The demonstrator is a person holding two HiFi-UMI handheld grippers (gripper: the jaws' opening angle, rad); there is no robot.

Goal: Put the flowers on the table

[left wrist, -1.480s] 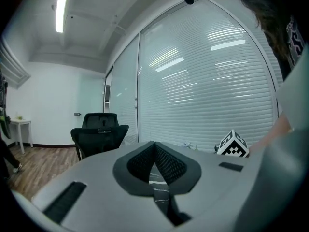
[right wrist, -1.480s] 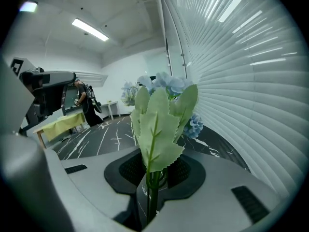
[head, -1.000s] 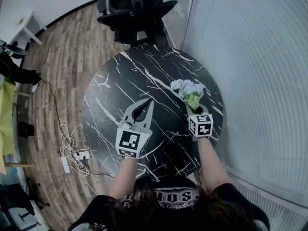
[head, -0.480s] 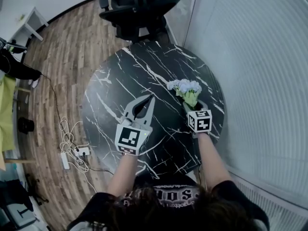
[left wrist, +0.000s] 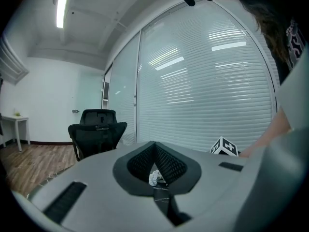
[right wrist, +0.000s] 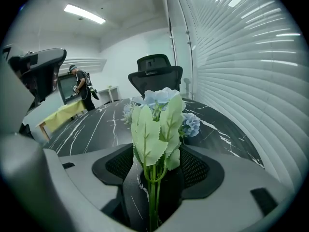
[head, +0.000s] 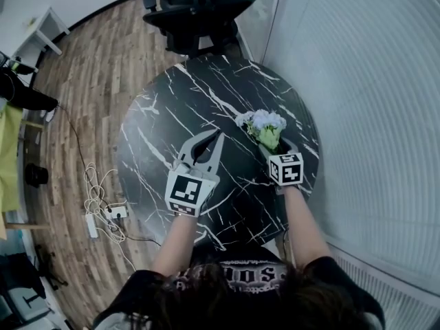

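Right gripper has just been spreading its jaws. They are wide now, and the flowers stand loose between them, stems clear of both pads, over the right side of the round black marble table. Left gripper hovers mid-table, tips together, nothing in it. Wood floor, black office chair at the far side, white blinds on the right. Stem ends run off the right gripper view's bottom edge. Whether the blooms touch the marble, can't tell.
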